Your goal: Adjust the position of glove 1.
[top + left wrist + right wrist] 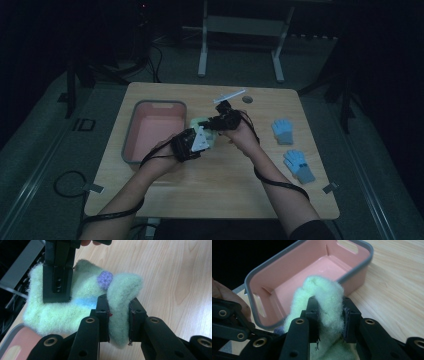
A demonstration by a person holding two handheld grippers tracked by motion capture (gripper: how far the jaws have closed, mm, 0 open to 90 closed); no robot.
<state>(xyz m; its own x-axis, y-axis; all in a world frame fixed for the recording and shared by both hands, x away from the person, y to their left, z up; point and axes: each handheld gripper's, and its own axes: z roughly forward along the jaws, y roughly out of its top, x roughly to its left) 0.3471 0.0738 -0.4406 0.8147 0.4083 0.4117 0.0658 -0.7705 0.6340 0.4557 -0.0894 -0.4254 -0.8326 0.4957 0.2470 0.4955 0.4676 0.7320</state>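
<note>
A pale green fuzzy knit item (199, 122) with a light blue stripe and a small purple knob (105, 279) is held just above the wooden table, right of the pink bin (131, 125). My left gripper (205, 139) is shut on one fold of it (119, 302), the pads pressing the wool from both sides. My right gripper (212, 124) is shut on another part of the same item (324, 290); one of its fingers (57, 282) lies across the item in the left gripper view. The pink bin (247, 280) with its grey rim is just beyond the held wool.
Two blue gloves (283, 131) (299, 166) lie on the right side of the table. A white strip (230, 96) and a round grommet (247, 99) sit near the far edge. Cables trail from both grippers off the near edge.
</note>
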